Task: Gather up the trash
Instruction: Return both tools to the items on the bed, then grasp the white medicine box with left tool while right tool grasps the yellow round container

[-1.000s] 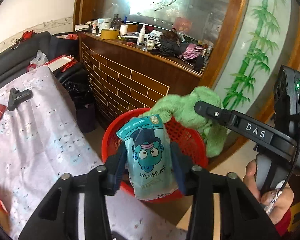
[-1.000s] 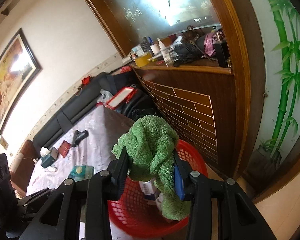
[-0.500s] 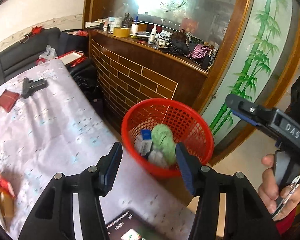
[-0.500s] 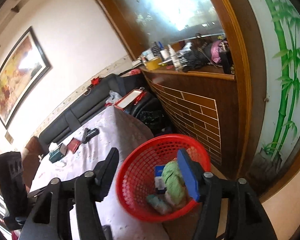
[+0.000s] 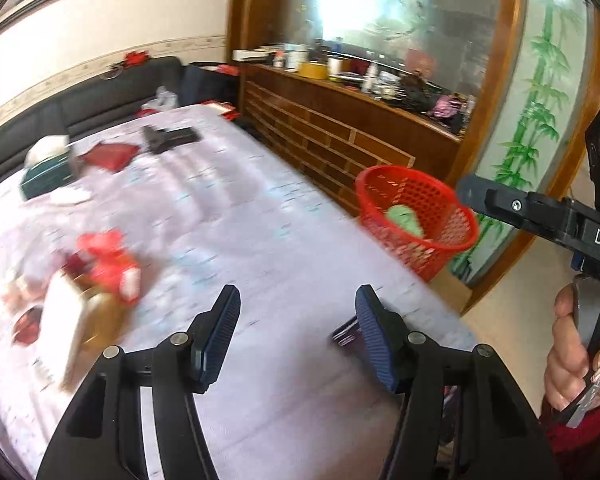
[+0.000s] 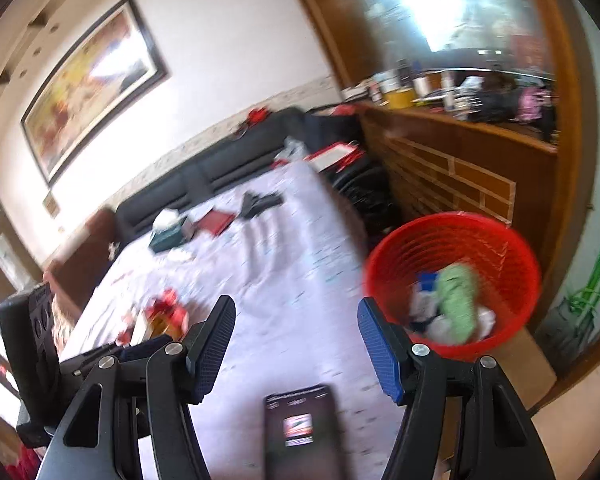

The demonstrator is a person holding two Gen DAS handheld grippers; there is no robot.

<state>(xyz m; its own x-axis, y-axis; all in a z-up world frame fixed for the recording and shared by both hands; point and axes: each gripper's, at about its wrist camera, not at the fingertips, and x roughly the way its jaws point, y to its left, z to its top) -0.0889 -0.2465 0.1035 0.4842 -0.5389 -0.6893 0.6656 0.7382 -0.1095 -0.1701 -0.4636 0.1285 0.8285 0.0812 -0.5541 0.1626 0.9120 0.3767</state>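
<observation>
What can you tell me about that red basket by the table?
The red basket is a round plastic bin with open mesh walls, wider at its rim than lower down. It stands upright, apparently on the floor, at the corner of the cloth-covered table, in front of the brick-patterned wooden counter. Inside lie a green cloth and some blurred white and blue packaging. Neither pair of tongs touches it.

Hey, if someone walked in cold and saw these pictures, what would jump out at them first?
Probably the red basket off the table's right edge, with a green cloth and wrappers inside. Next, the red and gold clutter on the pale tablecloth to the left. Up front, the left gripper has nothing between its opening jaws, and the right gripper is open and empty.
</observation>
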